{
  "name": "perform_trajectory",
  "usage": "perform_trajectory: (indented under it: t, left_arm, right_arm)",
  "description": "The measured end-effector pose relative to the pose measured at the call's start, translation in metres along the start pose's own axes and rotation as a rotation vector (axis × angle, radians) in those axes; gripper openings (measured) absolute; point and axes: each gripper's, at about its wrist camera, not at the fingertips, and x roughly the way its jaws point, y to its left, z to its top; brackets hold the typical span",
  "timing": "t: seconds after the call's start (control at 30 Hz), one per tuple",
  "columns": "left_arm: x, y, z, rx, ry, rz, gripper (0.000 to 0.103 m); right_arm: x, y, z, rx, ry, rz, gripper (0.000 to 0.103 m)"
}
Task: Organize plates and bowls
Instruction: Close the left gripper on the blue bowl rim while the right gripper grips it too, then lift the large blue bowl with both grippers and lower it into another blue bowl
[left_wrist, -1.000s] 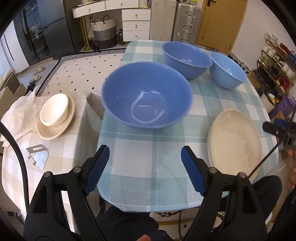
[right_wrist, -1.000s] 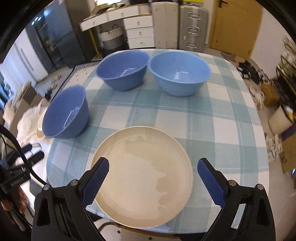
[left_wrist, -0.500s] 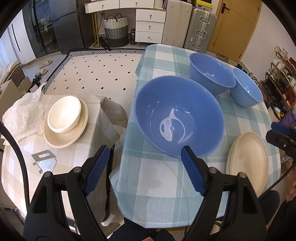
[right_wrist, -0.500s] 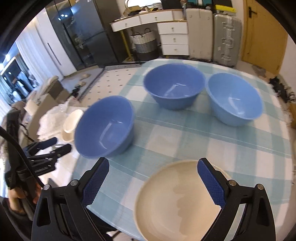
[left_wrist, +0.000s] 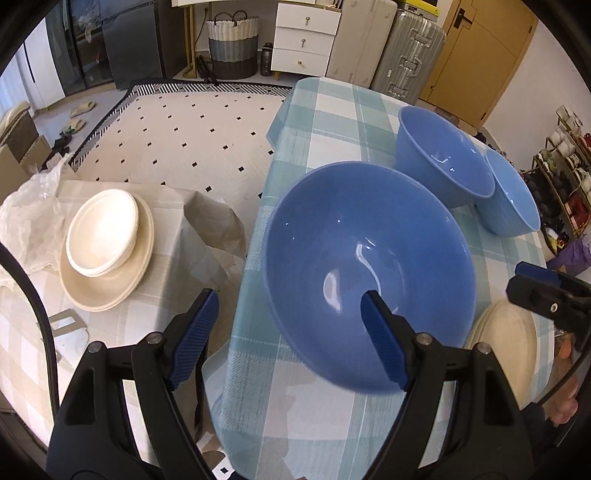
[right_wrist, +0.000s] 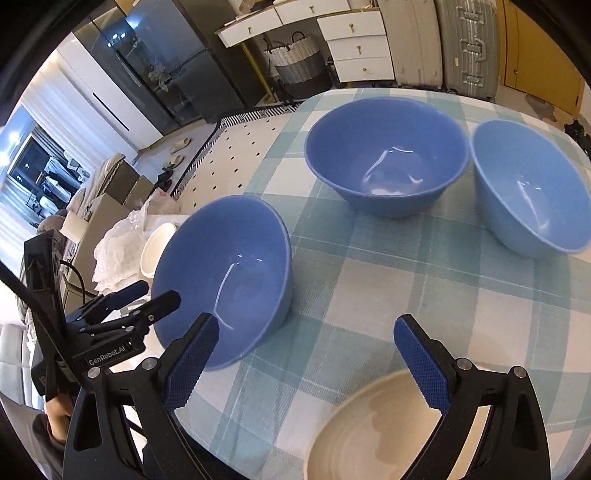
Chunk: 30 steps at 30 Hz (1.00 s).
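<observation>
Three blue bowls stand on the checked table (left_wrist: 332, 110). The near bowl (left_wrist: 369, 258) (right_wrist: 229, 266) sits by the table's left edge, with the middle bowl (left_wrist: 443, 162) and the far bowl (left_wrist: 513, 199) behind it. My left gripper (left_wrist: 288, 306) is open and straddles the near bowl's left rim without touching it. A cream plate (right_wrist: 369, 435) lies at the front edge. My right gripper (right_wrist: 306, 328) is open over the cloth between the near bowl and the plate. A cream plate with white bowls (left_wrist: 103, 236) rests on the low side table.
A crumpled plastic bag (left_wrist: 26, 214) and a metal bracket (left_wrist: 66, 328) lie on the side table. A gap separates the two tables. Behind stand a basket (left_wrist: 232, 48), a drawer unit (left_wrist: 306, 40) and a suitcase (left_wrist: 410, 51). A shoe rack (left_wrist: 565, 177) is at the right.
Both grippers have swung left and come lower toward the near bowl. The bowl now fills more of the left wrist view, and the plate has slid to the lower right of the right wrist view.
</observation>
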Motion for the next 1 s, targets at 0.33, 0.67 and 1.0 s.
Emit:
perform_trajectory:
  t: [0.33, 0.67, 1.0]
  left_arm:
    - [0.031, -0.001, 0.013, -0.021, 0.04, -0.002, 0.059]
    - [0.052, 0.004, 0.012, -0.039, 0.082, -0.012, 0.029]
    - [0.058, 0.005, 0.012, -0.014, 0.094, 0.014, 0.005]
  right_arm:
    - [0.036, 0.0, 0.015, 0.028, 0.068, 0.022, 0.08]
    - [0.06, 0.004, 0.02, 0.046, 0.107, 0.029, 0.063]
    - [0.082, 0.008, 0.026, 0.057, 0.152, 0.039, 0.016]
